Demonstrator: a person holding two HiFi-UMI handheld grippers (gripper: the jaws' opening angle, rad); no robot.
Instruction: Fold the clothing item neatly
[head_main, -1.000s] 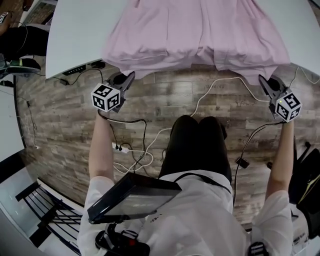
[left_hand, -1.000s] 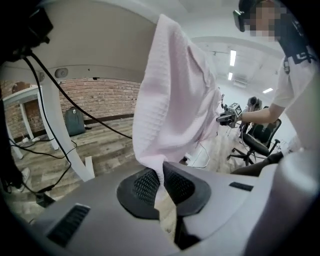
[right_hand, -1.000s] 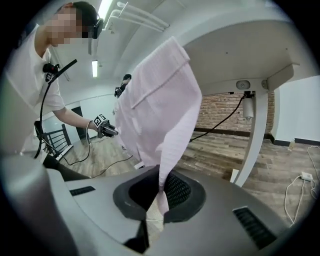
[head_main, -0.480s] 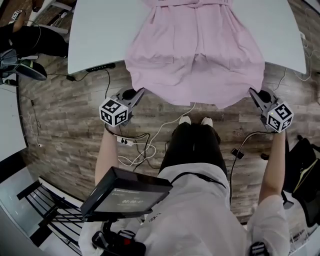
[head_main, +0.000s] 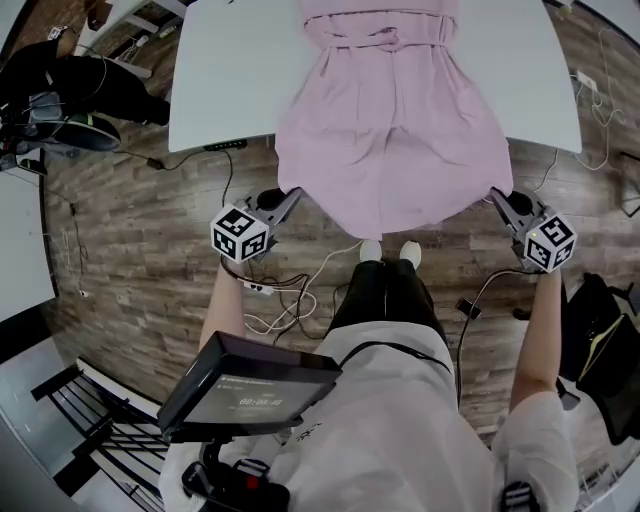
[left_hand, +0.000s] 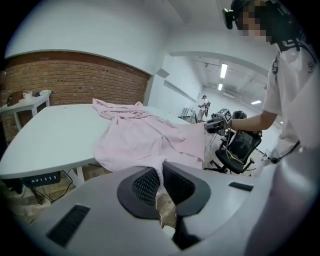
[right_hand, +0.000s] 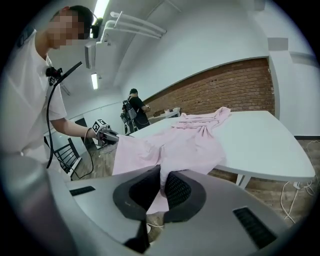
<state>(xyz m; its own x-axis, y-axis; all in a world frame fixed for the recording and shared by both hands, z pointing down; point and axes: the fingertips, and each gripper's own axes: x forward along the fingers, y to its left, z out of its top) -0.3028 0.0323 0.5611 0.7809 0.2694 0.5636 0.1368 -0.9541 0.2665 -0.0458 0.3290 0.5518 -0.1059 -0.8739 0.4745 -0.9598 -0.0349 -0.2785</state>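
Note:
A pale pink garment (head_main: 392, 120) lies lengthwise on the white table (head_main: 220, 80), its lower part hanging over the near edge. My left gripper (head_main: 293, 196) is shut on the garment's lower left corner (left_hand: 161, 172), below the table edge. My right gripper (head_main: 497, 196) is shut on the lower right corner (right_hand: 162, 180). In both gripper views the cloth (left_hand: 145, 140) runs pinched between the dark pads back to the tabletop. The opposite gripper (left_hand: 216, 125) shows in each view, as does the other one (right_hand: 105, 135).
Wood-plank floor (head_main: 120, 250) lies below, with white and black cables (head_main: 285, 305) near the person's feet. A power strip (head_main: 225, 145) hangs under the table's left edge. A black bag (head_main: 605, 350) sits at right, a seated person (head_main: 70, 90) at far left.
The view has pulled back from the table, and more of the garment now shows, including its waist tie. Both grippers have kept their hold on the hem corners, now nearer together in the view.

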